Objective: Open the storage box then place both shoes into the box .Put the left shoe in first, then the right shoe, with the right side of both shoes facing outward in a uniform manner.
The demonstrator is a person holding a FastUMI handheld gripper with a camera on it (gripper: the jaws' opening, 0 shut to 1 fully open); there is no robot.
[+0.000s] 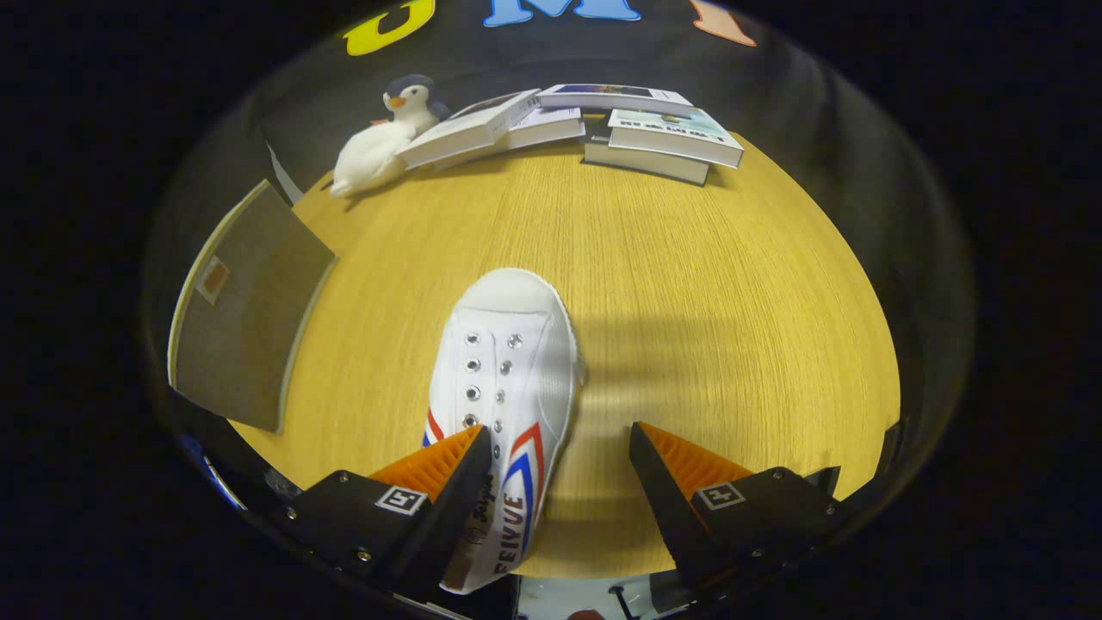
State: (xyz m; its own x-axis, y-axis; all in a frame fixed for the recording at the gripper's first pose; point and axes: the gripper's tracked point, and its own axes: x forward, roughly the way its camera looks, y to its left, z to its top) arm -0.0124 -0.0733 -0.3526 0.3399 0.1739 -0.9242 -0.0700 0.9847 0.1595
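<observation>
The wooden table (pixel 689 284) carries everything here. At the left of the frame lies one grey storage box lid or flap (pixel 250 319), apparently folded open. At the top of the frame sit about four books (pixel 663 138) in a loose heap, and one plush penguin (pixel 383 138) leans at their left end. One white canvas shoe (pixel 508 370) lies in the lower middle, toe pointing away. The gripper (pixel 560 456) is spread wide and grasps nothing; its left finger overlaps the shoe's side. To grip well, I judge it should centre over the heel collar, then close firmly before lifting toward the box.
</observation>
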